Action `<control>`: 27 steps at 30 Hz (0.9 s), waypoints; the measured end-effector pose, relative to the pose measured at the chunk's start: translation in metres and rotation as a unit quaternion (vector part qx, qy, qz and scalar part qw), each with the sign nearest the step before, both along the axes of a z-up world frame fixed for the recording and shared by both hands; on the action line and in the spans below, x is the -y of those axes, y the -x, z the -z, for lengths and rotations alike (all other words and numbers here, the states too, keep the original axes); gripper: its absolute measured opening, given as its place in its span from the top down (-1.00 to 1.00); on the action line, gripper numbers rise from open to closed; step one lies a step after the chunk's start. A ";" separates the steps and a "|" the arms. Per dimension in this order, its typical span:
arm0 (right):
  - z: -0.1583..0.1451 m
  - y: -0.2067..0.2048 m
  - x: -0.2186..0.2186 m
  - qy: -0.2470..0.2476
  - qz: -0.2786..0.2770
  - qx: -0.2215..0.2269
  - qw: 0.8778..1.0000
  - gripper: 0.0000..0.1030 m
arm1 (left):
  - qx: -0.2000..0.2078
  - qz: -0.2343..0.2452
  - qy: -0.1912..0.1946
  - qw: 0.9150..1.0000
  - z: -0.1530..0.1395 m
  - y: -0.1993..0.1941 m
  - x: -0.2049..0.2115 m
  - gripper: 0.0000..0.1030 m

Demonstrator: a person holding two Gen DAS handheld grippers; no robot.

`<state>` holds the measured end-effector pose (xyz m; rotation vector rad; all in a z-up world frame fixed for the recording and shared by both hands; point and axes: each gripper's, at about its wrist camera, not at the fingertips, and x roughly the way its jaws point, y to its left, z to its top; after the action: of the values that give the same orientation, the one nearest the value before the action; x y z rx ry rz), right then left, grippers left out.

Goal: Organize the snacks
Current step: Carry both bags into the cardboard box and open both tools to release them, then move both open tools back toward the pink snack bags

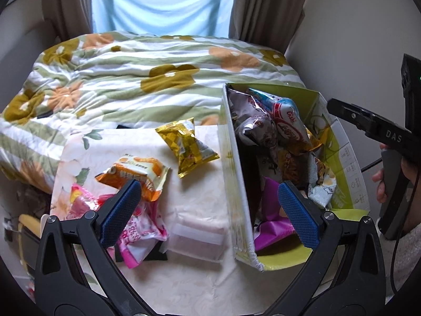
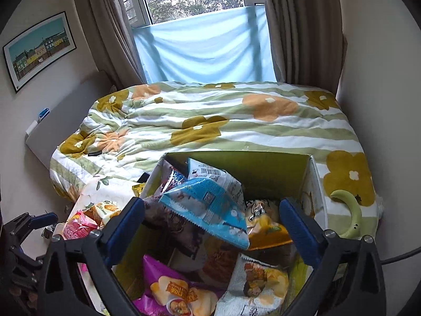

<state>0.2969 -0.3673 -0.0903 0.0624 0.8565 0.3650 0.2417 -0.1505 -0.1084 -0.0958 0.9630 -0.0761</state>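
Note:
A green-and-white cardboard box (image 1: pixel 236 184) stands on the table's right side, stuffed with several snack packets. My left gripper (image 1: pixel 208 187) hovers open above the box's left wall, pressing on nothing. To the left of the box lie a gold packet (image 1: pixel 186 147), an orange packet (image 1: pixel 136 173) and a pink packet (image 1: pixel 142 229). My right gripper (image 2: pixel 212 202) is open over the box (image 2: pixel 250 166). A blue packet (image 2: pixel 210 210) rests loose on the pile below it, beside a purple packet (image 2: pixel 171 287) and a white-and-yellow packet (image 2: pixel 260 284). Its pads touch none of them.
A clear plastic container (image 1: pixel 197 239) sits by the box on the floral tablecloth (image 1: pixel 184 276). Behind the table is a bed with a flowered quilt (image 2: pixel 210 121), then curtains and a window. A pale green curved object (image 2: pixel 352 216) lies on the quilt at right.

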 end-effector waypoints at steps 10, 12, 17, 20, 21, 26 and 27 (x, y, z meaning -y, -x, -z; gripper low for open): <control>-0.047 0.043 -0.014 0.001 0.008 0.024 1.000 -0.98 | 0.052 -0.015 -0.002 0.999 -0.041 0.037 -0.045 -0.99; -0.056 0.056 -0.023 -0.003 0.006 0.031 1.000 -0.98 | 0.058 -0.018 -0.002 0.998 -0.048 0.045 -0.060 -0.99; -0.072 0.089 -0.054 -0.025 -0.001 0.051 0.998 -0.98 | 0.060 -0.019 0.001 0.998 -0.058 0.062 -0.104 -0.99; -0.077 0.105 -0.075 -0.032 -0.001 0.058 0.998 -0.98 | 0.058 -0.015 -0.003 0.998 -0.060 0.072 -0.126 -0.99; -0.077 0.112 -0.084 -0.031 0.001 0.061 0.998 -0.98 | 0.057 -0.013 -0.004 0.998 -0.060 0.074 -0.132 -0.99; -0.075 0.135 -0.125 -0.036 -0.001 0.061 0.997 -0.98 | 0.037 -0.004 0.004 0.999 -0.054 0.088 -0.170 -0.99; -0.074 0.139 -0.132 -0.036 0.000 0.061 0.997 -0.98 | 0.033 -0.002 0.007 0.999 -0.052 0.090 -0.176 -0.99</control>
<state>0.1582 -0.2350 -0.0166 0.1059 0.7227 0.3965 0.1520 0.0258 -0.0564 -0.1079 0.8963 -0.0812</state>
